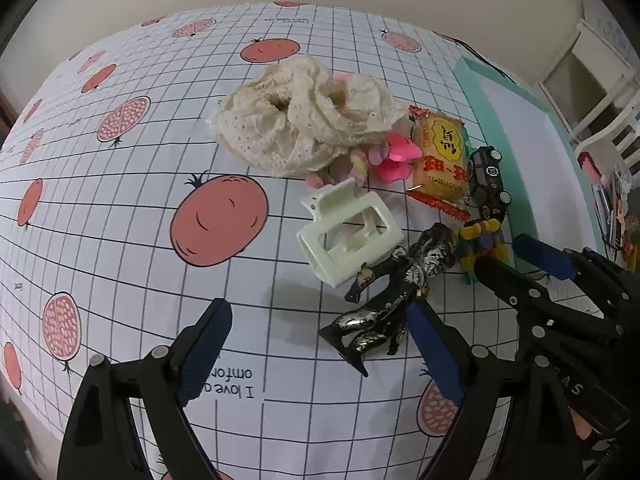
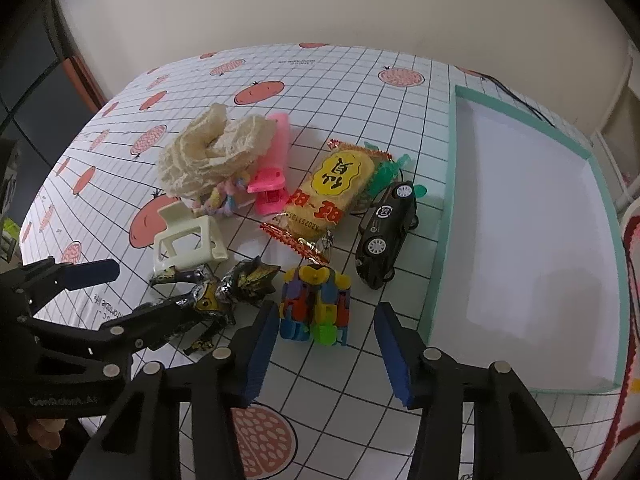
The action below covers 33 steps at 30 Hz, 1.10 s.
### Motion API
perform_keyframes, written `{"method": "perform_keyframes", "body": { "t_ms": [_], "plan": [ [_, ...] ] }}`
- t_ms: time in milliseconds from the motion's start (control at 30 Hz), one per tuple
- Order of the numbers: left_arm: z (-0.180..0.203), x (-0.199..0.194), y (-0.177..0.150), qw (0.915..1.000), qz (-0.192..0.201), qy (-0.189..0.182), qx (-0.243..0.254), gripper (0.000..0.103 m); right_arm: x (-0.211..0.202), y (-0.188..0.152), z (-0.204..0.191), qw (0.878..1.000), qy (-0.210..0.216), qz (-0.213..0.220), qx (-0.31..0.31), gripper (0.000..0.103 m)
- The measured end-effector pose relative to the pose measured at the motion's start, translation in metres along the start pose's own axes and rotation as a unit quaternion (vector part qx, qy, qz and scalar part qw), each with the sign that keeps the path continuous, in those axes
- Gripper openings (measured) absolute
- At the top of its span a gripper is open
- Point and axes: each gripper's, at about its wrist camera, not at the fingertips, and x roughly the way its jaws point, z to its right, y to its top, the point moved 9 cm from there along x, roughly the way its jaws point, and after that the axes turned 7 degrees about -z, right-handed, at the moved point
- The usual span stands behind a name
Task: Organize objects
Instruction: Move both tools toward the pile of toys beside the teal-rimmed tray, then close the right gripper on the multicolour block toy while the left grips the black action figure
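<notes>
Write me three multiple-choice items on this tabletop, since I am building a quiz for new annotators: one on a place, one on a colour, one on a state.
1. Where does the black toy car sit?
A. Inside the tray
B. On the cloth just left of the tray
C. On top of the lace scrunchie

2. What colour is the rim of the tray?
A. Teal
B. Red
C. Black

3. How does the right hand-held gripper stand?
A. Shut on the snack packet
B. Shut on the toy car
C. Open, holding nothing

Answers:
1 B, the car's wheels rest on the gridded tablecloth beside the tray's outer wall.
2 A, the raised edge is pale teal around a white floor.
3 C, its blue pads are wide apart, with the block robot toy lying on the cloth just ahead of them.
</notes>
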Motion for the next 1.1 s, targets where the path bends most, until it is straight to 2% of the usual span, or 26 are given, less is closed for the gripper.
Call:
{"method": "perform_keyframes", "body": {
  "t_ms": [100,167,500,800,967,1100],
  "plan": [
    [0.004,0.0,-0.001,1.0,0.001,-0.004,0.008,0.089,0.002,-0.001,0.0,1.0,0.008,-0.002,0.0,0.051],
    [0.008,0.002,-0.002,0.9999,0.0,-0.008,0.015,0.083,0.003,-0.002,0.0,1.0,0.008,-0.004,0.0,0.05],
    [0.02,0.006,-0.005,0.9995,-0.001,-0.02,0.026,0.078,0.006,-0.003,0.001,1.0,0.025,-0.008,0.011,0.048],
    [0.04,0.01,-0.011,0.9978,-0.013,-0.047,0.045,0.053,0.01,-0.004,0.0,0.999,0.031,-0.012,0.009,0.048],
    [0.05,0.011,-0.019,0.9976,-0.013,-0.049,0.048,0.051,0.011,-0.005,0.0,0.999,0.036,-0.013,0.006,0.048],
    [0.038,0.018,-0.005,0.997,-0.02,-0.053,0.053,0.049,0.014,-0.006,0.0,0.999,0.042,-0.018,0.009,0.048]
  ]
}}
